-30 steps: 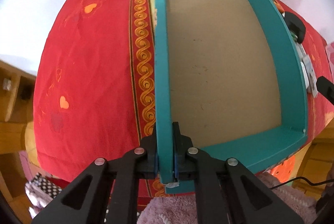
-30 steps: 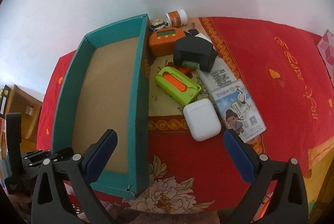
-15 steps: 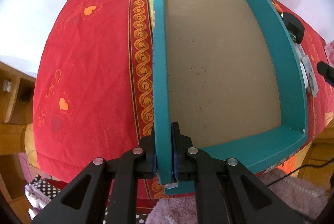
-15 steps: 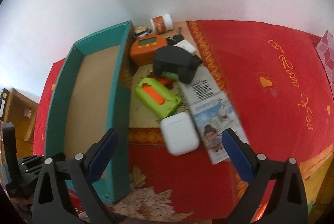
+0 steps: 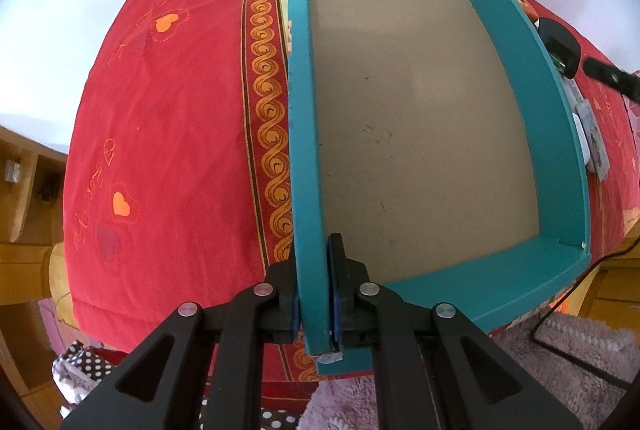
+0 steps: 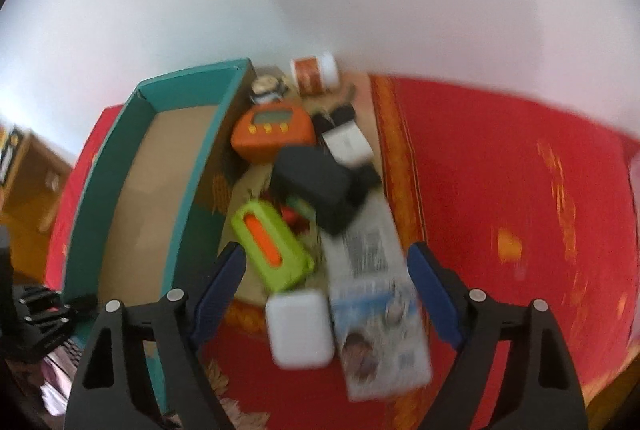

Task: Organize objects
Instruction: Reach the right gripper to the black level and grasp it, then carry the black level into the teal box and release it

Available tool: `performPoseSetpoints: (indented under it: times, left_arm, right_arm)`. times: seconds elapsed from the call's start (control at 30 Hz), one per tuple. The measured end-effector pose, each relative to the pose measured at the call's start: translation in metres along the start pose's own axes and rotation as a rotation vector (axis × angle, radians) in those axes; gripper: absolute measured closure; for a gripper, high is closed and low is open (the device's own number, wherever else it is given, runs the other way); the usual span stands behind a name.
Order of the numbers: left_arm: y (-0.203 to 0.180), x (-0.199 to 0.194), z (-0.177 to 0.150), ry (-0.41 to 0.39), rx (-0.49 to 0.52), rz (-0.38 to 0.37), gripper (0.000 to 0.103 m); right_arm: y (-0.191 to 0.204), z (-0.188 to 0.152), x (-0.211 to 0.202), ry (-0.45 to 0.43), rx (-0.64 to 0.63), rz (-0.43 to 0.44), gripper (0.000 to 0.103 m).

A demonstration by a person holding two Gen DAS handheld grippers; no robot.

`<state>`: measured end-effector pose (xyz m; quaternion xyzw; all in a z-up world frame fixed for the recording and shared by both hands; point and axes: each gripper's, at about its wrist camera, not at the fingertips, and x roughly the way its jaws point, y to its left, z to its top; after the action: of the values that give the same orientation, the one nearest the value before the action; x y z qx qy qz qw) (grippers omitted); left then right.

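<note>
My left gripper (image 5: pixel 314 294) is shut on the near left wall of a teal box (image 5: pixel 302 109) with a bare brown floor; the box (image 6: pixel 108 165) rests on a red patterned cloth. My right gripper (image 6: pixel 326 286) hovers over a pile beside the box, its jaws closing with nothing pressed between them. Under it lie a white case (image 6: pixel 300 326), a lime-green and orange box (image 6: pixel 272 246) and a printed card pack (image 6: pixel 376 302). Farther back are a black pouch (image 6: pixel 316 185), an orange timer (image 6: pixel 272 129) and a small white-capped jar (image 6: pixel 316 71). The right wrist view is blurred.
The red cloth (image 5: pixel 168 133) covers the surface left of the box and spreads wide at the right (image 6: pixel 520 209). A white wall stands behind. Wooden furniture (image 5: pixel 20 189) is at the left edge, and a pink fluffy rug (image 5: pixel 560 370) with a black cable lies below.
My right gripper has moved forward over the pile, so the white case and card pack now sit between its fingers, which stand narrower. The left gripper and box have stayed put.
</note>
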<state>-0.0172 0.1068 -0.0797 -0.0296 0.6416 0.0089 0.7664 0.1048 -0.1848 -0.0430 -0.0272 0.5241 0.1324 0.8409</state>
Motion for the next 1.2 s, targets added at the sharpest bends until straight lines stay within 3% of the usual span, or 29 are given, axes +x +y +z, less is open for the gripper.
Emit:
performPoseSetpoints:
  times: [0.23,0.5,0.57,0.73,1.2]
  left_arm:
    - [0.003,-0.002,-0.001,-0.008,-0.020,-0.008,0.093]
    - [0.006,-0.002,-0.002,-0.010,-0.025,-0.007,0.093]
    - [0.006,-0.002,-0.003,-0.013,-0.030,-0.006,0.093]
    - [0.006,-0.002,-0.003,-0.011,-0.026,0.002,0.093]
    - [-0.003,-0.001,-0.006,-0.026,-0.039,0.026,0.092]
  right_arm:
    - [-0.008,0.029,0.036,0.036,-0.093,0.003,0.019]
    - [-0.019,0.033,0.059,0.070,-0.104,0.101,0.020]
    - [-0.020,0.033,0.063,0.066,-0.106,0.129,0.026]
    - [-0.020,0.031,0.059,0.042,-0.083,0.131,0.057]
    - [-0.001,0.016,0.027,-0.006,-0.013,0.076,0.057]
